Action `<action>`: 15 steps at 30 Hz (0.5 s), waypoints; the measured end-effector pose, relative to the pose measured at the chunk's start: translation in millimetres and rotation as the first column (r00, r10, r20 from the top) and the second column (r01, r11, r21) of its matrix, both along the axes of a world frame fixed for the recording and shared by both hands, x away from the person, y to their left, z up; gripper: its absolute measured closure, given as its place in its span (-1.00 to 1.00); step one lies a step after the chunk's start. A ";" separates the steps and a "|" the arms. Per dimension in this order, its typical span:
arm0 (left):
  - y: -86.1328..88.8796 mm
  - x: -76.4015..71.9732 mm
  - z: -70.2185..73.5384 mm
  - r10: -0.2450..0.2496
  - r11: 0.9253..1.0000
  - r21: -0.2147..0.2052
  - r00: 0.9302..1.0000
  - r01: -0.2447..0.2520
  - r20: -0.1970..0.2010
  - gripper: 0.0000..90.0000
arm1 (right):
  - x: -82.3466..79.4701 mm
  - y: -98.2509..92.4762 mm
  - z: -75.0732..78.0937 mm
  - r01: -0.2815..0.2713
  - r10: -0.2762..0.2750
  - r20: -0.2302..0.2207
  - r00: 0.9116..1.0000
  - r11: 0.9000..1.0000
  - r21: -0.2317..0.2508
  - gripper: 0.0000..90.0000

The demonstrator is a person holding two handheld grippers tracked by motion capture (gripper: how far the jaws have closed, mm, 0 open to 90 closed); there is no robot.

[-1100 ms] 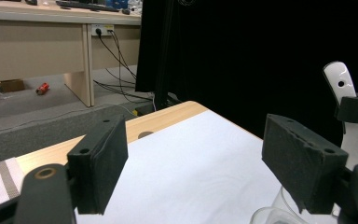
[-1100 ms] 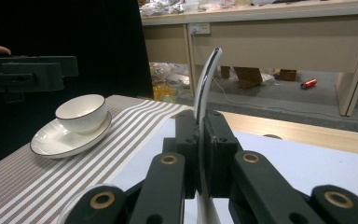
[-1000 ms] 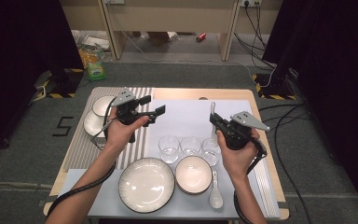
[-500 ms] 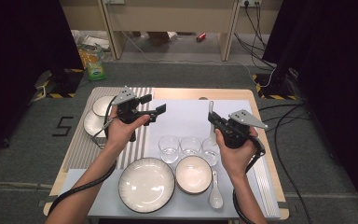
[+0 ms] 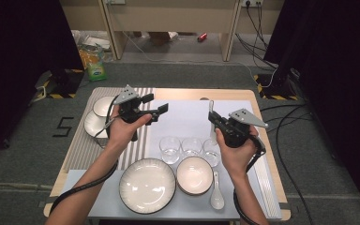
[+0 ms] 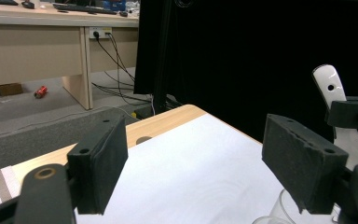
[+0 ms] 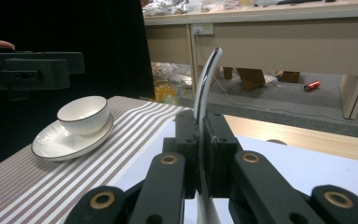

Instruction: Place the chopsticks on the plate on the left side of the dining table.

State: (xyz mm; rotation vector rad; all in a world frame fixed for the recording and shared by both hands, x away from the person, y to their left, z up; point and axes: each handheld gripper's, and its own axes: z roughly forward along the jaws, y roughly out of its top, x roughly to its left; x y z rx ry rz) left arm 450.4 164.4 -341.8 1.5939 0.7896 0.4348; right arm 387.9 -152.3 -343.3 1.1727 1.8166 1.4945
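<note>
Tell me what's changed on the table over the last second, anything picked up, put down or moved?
Nothing visibly changed. The right gripper stays shut on the white spoon, held upright above the table; the left gripper stays open and holds nothing. The three glasses, the plate, the bowl and the other spoon lie as before.

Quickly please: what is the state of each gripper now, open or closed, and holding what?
Left gripper: open, nothing between its jaws.
Right gripper: closed on a white spoon, held upright by its handle.
</note>
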 end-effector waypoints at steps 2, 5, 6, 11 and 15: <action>-0.7 0.1 0.1 -0.003 1.000 -0.001 1.000 0.003 -0.001 -0.52 | 0.7 -0.2 0.0 -0.002 0.002 0.007 1.000 1.000 -0.007 0.91; -1.1 0.5 0.0 -0.004 1.000 0.000 1.000 0.004 -0.002 -0.52 | 1.0 0.4 0.0 -0.001 0.001 0.004 1.000 1.000 -0.002 0.91; -1.1 0.7 -0.1 -0.004 1.000 0.000 1.000 0.004 -0.002 -0.52 | 1.1 0.5 0.2 -0.001 0.001 0.004 1.000 1.000 -0.001 0.91; -1.1 1.4 -0.2 -0.002 1.000 0.000 1.000 0.002 -0.003 -0.52 | 1.8 1.4 1.0 -0.002 0.002 0.005 1.000 1.000 -0.006 0.91; -1.6 1.5 0.1 -0.003 1.000 -0.001 1.000 0.003 -0.002 -0.52 | 2.8 2.3 0.9 -0.007 0.007 0.012 1.000 1.000 -0.007 0.91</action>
